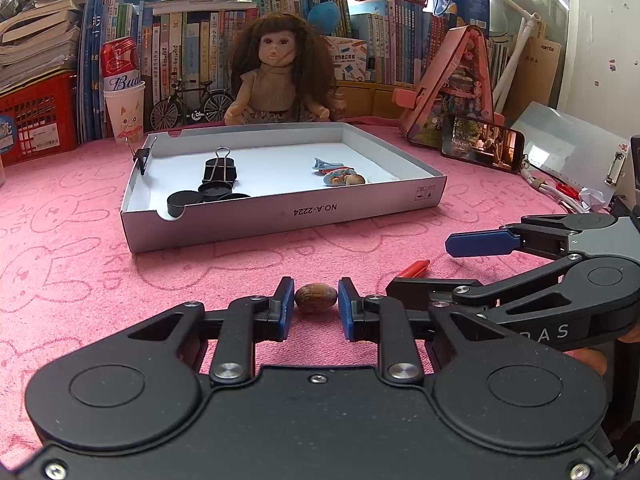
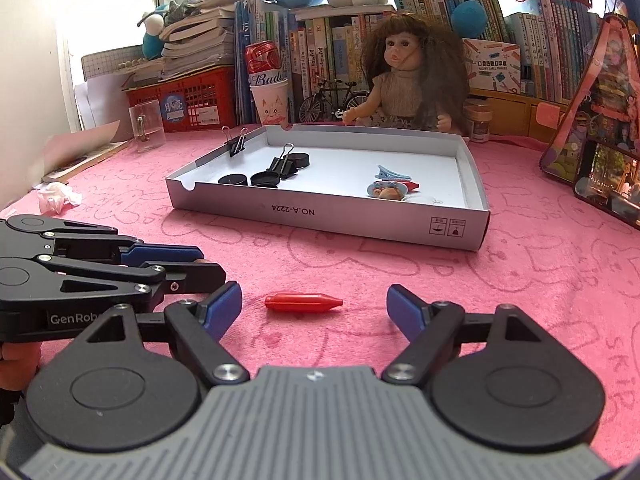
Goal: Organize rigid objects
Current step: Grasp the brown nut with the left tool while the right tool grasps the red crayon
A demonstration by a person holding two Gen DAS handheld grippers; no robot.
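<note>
Tabletop: the tabletop [image 1: 100, 240] is covered with a pink cloth printed with rabbit outlines.
Room: along the far edge stand rows of books [image 1: 192, 52], stuffed toys above them, a red crate [image 1: 36, 116] at far left, and a long-haired doll [image 1: 276, 76] sitting just behind the tray.
Other far items: a red can sits in a white paper cup [image 1: 125, 114] left of the doll; a toy bicycle [image 1: 192, 104] stands in front of the books; a phone [image 1: 482, 147] with a lit screen leans at far right.
Tray: a shallow white cardboard tray [image 1: 288, 216] lies in the middle of the cloth. Inside it, on the left, are a black binder clip [image 1: 220, 170] and black round caps [image 1: 184, 203]; on the right, a blue hair clip [image 1: 326, 165] and small trinkets.
Left hand-held gripper: the left hand-held gripper [image 1: 316, 302] is closed on a small brown nut [image 1: 316, 297], which rests on the cloth near the tray's front wall, its blue pads pressing each end.
Right hand-held gripper: the right hand-held gripper [image 2: 314, 310] is spread wide, holding nothing.
Red piece: a small red pointed piece [image 2: 302, 303] lies on the cloth between the right fingers, touching neither.
</note>
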